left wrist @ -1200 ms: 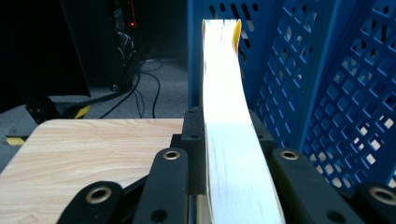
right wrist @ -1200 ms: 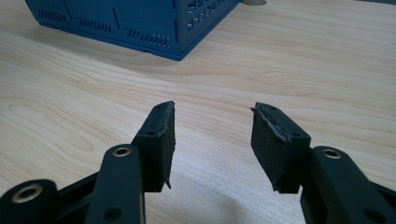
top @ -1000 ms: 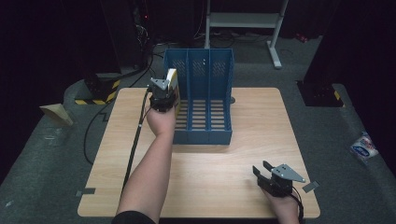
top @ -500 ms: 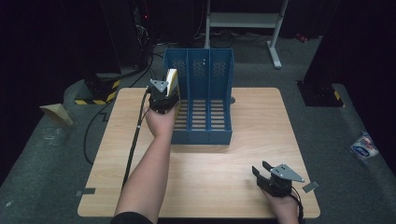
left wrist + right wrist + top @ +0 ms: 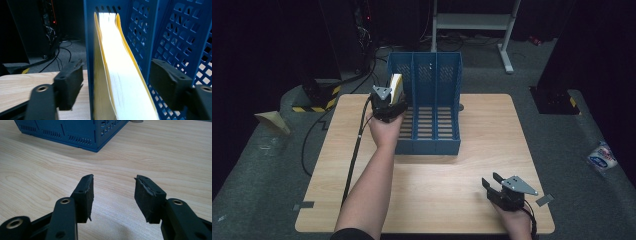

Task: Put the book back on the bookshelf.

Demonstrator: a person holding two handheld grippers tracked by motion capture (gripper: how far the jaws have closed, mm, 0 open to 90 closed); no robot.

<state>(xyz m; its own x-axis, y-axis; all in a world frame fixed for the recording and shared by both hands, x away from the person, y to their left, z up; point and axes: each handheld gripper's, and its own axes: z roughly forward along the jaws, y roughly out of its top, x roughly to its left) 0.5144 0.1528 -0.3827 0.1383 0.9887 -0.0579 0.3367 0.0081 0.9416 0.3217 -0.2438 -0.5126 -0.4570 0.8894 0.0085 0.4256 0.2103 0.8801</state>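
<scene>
Blue file rack (image 5: pixel 432 107) walls flank the yellow book (image 5: pixel 120 75) between the left gripper (image 5: pixel 388 102)'s released fingers; right gripper (image 5: pixel 113 195) fingers spread, empty.

Your left gripper (image 5: pixel 115 87) at the blue file rack (image 5: pixel 175 37)

Your jaws stand wide apart, clear of the yellow-covered book (image 5: pixel 120 82) between them. The book stands on edge in the rack's end compartment, just inside its outer wall, above the wooden table (image 5: pixel 17 87).

No lettering can be read anywhere: the white-and-blue packet (image 5: pixel 602 156) on the floor at the right carries a printed mark, but it is too small and blurred to read.
</scene>
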